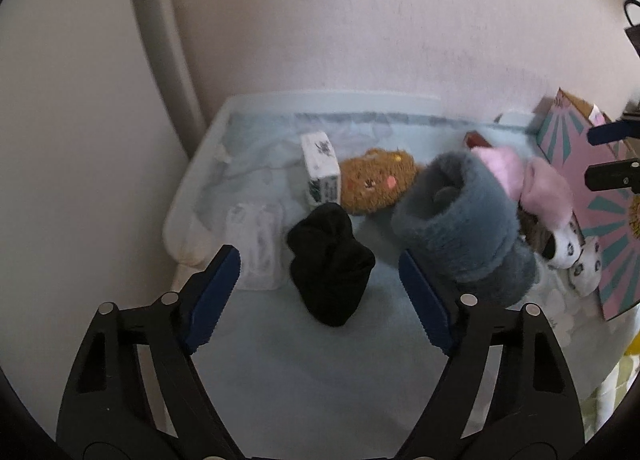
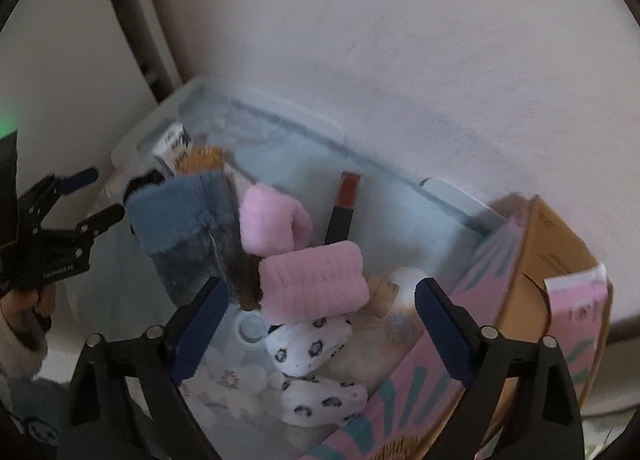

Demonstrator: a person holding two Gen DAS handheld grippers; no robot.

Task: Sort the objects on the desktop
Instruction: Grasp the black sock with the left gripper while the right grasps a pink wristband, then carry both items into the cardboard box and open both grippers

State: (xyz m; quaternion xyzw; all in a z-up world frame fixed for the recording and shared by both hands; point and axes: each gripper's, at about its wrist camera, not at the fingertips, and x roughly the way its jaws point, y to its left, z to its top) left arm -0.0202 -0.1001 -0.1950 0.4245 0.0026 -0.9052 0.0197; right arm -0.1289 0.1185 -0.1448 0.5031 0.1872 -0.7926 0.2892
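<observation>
A clear plastic bin (image 1: 192, 188) holds soft items. A black sock bundle (image 1: 330, 264) lies between the fingers of my left gripper (image 1: 320, 260), which is open and hangs above it, pads apart from the cloth. Beside it sit a blue-grey fluffy sock (image 1: 460, 216), a brown plush toy (image 1: 376, 182) and a small white box (image 1: 320, 168). My right gripper (image 2: 322, 292) is open over a rolled pink fluffy sock (image 2: 316, 280), without touching it. White socks with black prints (image 2: 308, 344) lie just below it. The left gripper (image 2: 104, 194) shows at the left edge of the right wrist view.
A pink and teal cardboard carton (image 2: 540, 260) stands against the bin's right side. A black and red tube (image 2: 346, 204) leans on the bin's far wall, a cork piece (image 2: 382, 294) lies by the pink sock. A pale wall rises behind. A hand (image 2: 20, 308) holds the left gripper.
</observation>
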